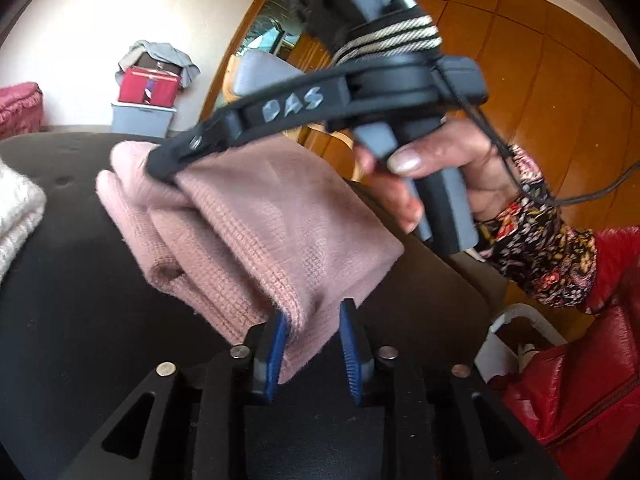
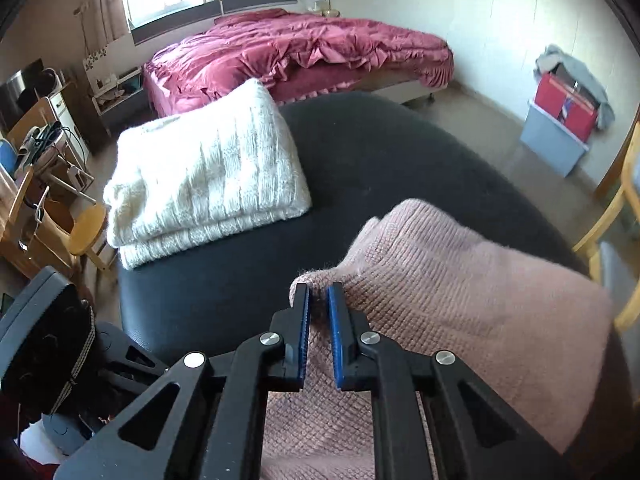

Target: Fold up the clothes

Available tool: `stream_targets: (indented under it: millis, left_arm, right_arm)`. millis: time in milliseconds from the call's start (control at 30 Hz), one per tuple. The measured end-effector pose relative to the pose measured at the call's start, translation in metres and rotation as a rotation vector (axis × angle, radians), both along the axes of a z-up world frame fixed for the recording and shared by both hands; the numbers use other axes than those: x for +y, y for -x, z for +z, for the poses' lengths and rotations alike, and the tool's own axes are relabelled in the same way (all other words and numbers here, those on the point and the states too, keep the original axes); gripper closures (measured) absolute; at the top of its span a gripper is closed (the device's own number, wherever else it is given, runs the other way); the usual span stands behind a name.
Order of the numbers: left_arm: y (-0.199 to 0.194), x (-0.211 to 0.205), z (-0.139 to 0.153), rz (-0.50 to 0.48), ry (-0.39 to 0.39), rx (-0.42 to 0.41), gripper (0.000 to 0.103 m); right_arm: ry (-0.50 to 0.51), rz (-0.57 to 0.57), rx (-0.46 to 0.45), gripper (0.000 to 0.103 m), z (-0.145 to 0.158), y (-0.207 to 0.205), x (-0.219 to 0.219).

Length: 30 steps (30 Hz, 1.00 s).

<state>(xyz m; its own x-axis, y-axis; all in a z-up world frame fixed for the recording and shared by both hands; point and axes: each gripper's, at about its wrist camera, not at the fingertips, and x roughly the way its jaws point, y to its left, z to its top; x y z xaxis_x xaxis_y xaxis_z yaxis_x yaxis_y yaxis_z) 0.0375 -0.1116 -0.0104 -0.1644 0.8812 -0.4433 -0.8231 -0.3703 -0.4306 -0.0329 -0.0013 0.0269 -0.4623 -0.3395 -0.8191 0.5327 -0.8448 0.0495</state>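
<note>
I have both tongs on the pink knit (image 1: 256, 220), which is folded into a thick bundle and held over the black table (image 1: 72, 280).

My left tongs (image 1: 312, 344) have their blue pads (image 1: 276, 344) closed in on a hanging corner of the knit; cloth fills the gap and presses against the left pad, while the right pad seems to stand slightly off it. I read that as a narrow grip on the knit. Ahead of these tongs and up to the right, I see the right tongs (image 1: 160, 168) reaching in from the right, their black tip biting the far upper corner of the bundle. A hand (image 1: 436, 172) wraps the grey handle, with a floral sleeve (image 1: 544, 248) behind it.

From the right wrist, the right tongs (image 2: 318, 300) are nearly closed, a small fuzzy peak of pink knit (image 2: 460, 272) caught between the pad tips. The rest of the knit spreads to the right of and under these tongs. Ahead and to the left of them lies a folded white knit (image 2: 208, 176) on the black table (image 2: 380, 152), well apart from the pink one. At the lower left of this view I can see part of the left tongs' body, but not their tip.

Far ahead of the right tongs is a bed (image 2: 296, 52) with a crimson cover. Off to the far right sits a red box (image 2: 568, 108) on a grey bin (image 2: 552, 148).
</note>
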Motion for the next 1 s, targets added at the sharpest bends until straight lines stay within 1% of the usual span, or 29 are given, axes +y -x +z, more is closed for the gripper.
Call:
stream_targets:
  millis: [67,100,133,167,233,267,333,367,400,433,500,567,600,667,700,733,800,867,900,967,1000]
  left_arm:
    - [0.001,0.002,0.003,-0.007,-0.007,0.006,0.076]
    - [0.0,0.004,0.005,-0.021,-0.017,0.008,0.075]
    - [-0.002,0.005,0.007,-0.035,-0.026,0.01,0.075]
    - [-0.008,0.006,0.008,-0.053,-0.023,0.038,0.075]
    - [-0.019,0.007,0.005,-0.091,0.013,0.08,0.075]
    - [-0.023,0.006,0.003,-0.101,0.024,0.082,0.075]
    - [-0.026,0.001,0.0,-0.089,0.017,0.07,0.075]
    - [-0.027,-0.001,-0.001,-0.083,0.014,0.065,0.075]
    - [-0.029,-0.003,-0.002,-0.078,0.01,0.059,0.075]
    - [-0.03,-0.006,-0.003,-0.072,0.007,0.054,0.075]
    - [-0.033,-0.01,-0.006,-0.061,0.0,0.042,0.075]
    - [-0.036,-0.015,-0.008,-0.049,-0.007,0.031,0.075]
    - [-0.038,-0.017,-0.009,-0.043,-0.011,0.025,0.075]
    - [-0.041,-0.022,-0.011,-0.031,-0.018,0.014,0.075]
    - [-0.042,-0.031,-0.009,-0.015,-0.037,0.005,0.075]
    - [-0.04,-0.04,-0.004,0.017,-0.061,-0.001,0.075]
    - [-0.036,-0.058,0.008,0.103,-0.108,-0.007,0.075]
    - [-0.029,-0.066,0.03,0.225,-0.136,0.034,0.075]
    - [-0.026,-0.067,0.042,0.281,-0.147,0.062,0.075]
    - [-0.019,-0.05,0.057,0.298,-0.156,0.076,0.075]
    - [-0.016,-0.036,0.061,0.302,-0.135,0.085,0.074]
  right_arm:
    - [0.035,0.0,-0.049,0.093,-0.008,0.006,0.002]
    - [0.069,-0.005,-0.053,0.091,-0.008,0.005,0.007]
    - [0.112,-0.012,-0.045,0.088,-0.006,0.001,0.015]
    - [0.154,-0.02,-0.037,0.085,-0.004,-0.002,0.023]
    - [0.24,-0.036,-0.02,0.085,0.0,-0.009,0.038]
    - [0.283,-0.044,-0.012,0.085,0.002,-0.012,0.046]
    - [0.368,-0.06,0.005,0.085,0.006,-0.019,0.061]
    - [0.388,-0.085,0.036,0.085,0.008,-0.024,0.072]
    - [0.359,-0.14,0.091,0.085,0.009,-0.032,0.086]
    - [0.314,-0.172,0.123,0.085,0.006,-0.039,0.091]
    - [0.232,-0.199,0.155,0.085,-0.003,-0.051,0.095]
    - [0.147,-0.17,0.135,0.085,-0.021,-0.061,0.085]
    - [0.128,-0.15,0.125,0.085,-0.03,-0.064,0.08]
    - [0.125,-0.071,0.07,0.085,-0.045,-0.073,0.067]
    - [0.125,-0.028,0.039,0.085,-0.053,-0.078,0.06]
    - [0.111,0.011,0.031,0.085,-0.059,-0.085,0.052]
    - [0.06,0.055,0.089,0.084,-0.062,-0.1,0.043]
    - [0.02,0.081,0.128,0.084,-0.063,-0.11,0.036]
    - [0.025,0.079,0.132,0.084,-0.063,-0.112,0.036]
    - [0.051,0.078,0.129,0.084,-0.063,-0.114,0.037]
    - [0.065,0.085,0.123,0.084,-0.063,-0.116,0.038]
